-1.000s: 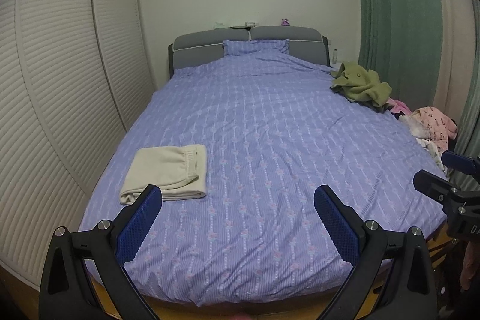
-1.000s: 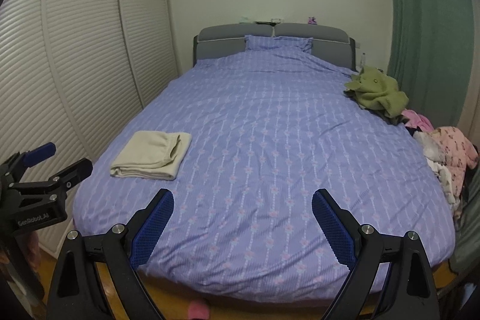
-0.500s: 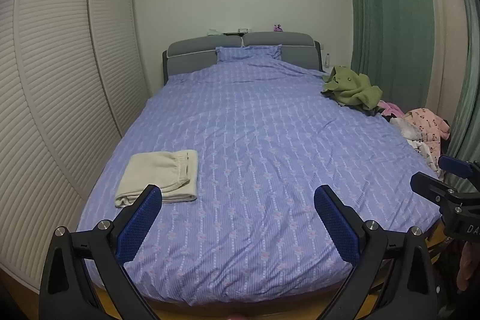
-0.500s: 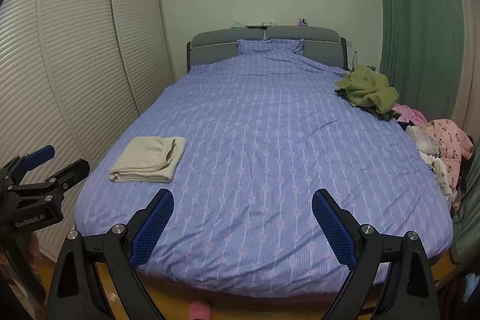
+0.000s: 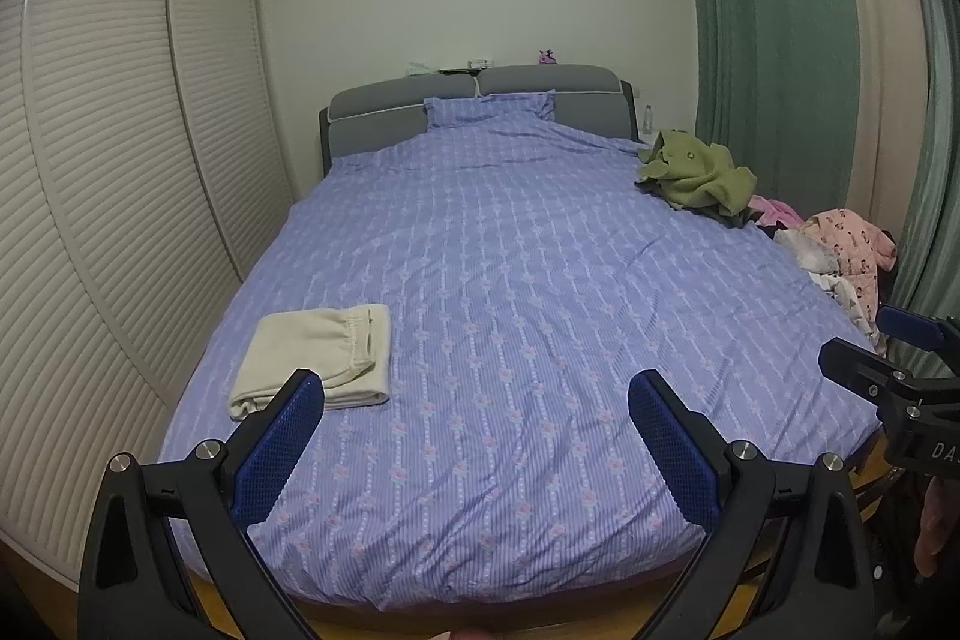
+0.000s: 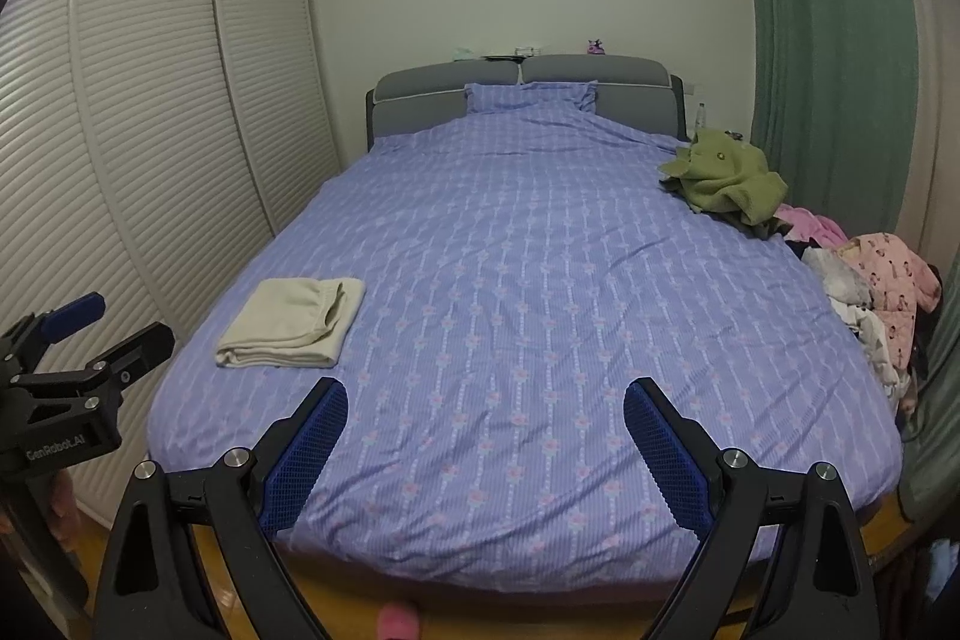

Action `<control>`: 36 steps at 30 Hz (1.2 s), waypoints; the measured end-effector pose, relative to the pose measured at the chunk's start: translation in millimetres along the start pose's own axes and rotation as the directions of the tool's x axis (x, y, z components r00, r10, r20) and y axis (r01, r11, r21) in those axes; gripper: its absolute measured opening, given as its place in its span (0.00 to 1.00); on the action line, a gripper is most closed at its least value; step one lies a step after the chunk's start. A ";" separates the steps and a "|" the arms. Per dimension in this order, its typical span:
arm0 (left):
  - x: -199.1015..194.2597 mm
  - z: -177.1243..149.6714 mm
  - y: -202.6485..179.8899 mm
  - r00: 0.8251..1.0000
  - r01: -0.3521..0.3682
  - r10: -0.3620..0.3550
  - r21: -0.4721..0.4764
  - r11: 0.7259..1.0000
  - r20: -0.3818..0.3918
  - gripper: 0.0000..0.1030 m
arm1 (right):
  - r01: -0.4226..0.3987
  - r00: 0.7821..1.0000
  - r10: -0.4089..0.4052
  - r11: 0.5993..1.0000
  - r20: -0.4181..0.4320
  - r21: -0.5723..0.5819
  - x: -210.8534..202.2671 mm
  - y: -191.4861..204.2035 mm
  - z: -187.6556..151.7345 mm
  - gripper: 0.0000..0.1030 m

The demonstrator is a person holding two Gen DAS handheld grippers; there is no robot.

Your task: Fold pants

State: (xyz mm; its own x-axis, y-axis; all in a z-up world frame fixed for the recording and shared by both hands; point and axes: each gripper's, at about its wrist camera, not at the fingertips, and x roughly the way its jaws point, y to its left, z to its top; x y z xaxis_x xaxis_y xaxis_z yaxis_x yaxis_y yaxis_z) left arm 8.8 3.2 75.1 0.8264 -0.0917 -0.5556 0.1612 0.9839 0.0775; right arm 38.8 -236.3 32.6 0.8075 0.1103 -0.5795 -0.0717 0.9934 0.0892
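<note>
Folded cream pants (image 5: 316, 355): on bed (image 5: 510, 280), ahead-left of both tools. Left tool (image 5: 477, 421): jaws wide apart, empty. Right tool (image 6: 486, 430): likewise. Clothes pile (image 6: 864, 280): far right.

The left gripper (image 5: 477, 400) is held off the foot of the bed (image 5: 510, 340), its blue-padded fingers (image 5: 279, 445) spread wide with nothing between them. Just beyond its left finger, the cream pants (image 5: 318, 355) lie folded into a neat rectangle on the purple patterned cover, near the bed's left edge. Far ahead and to the right sits a crumpled green garment (image 5: 699, 175), with a heap of pink and white clothes (image 5: 840, 250) nearer along the right edge. The right gripper (image 5: 888, 370) pokes in at the far right. A louvred wardrobe (image 5: 120, 160) runs along the left.
</note>
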 end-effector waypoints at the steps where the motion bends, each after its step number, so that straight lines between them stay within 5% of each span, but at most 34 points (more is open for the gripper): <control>1: 0.0 0.0 -0.5 1.000 -0.001 0.001 0.001 1.000 -0.001 1.00 | 0.000 1.000 0.000 1.000 0.000 0.002 -0.3 0.2 -0.7 0.92; 36: -0.6 2.2 -7.4 1.000 0.023 -0.023 -0.003 1.000 -0.001 1.00 | 0.021 1.000 -0.020 0.999 -0.002 0.025 -10.1 -4.5 -4.8 0.92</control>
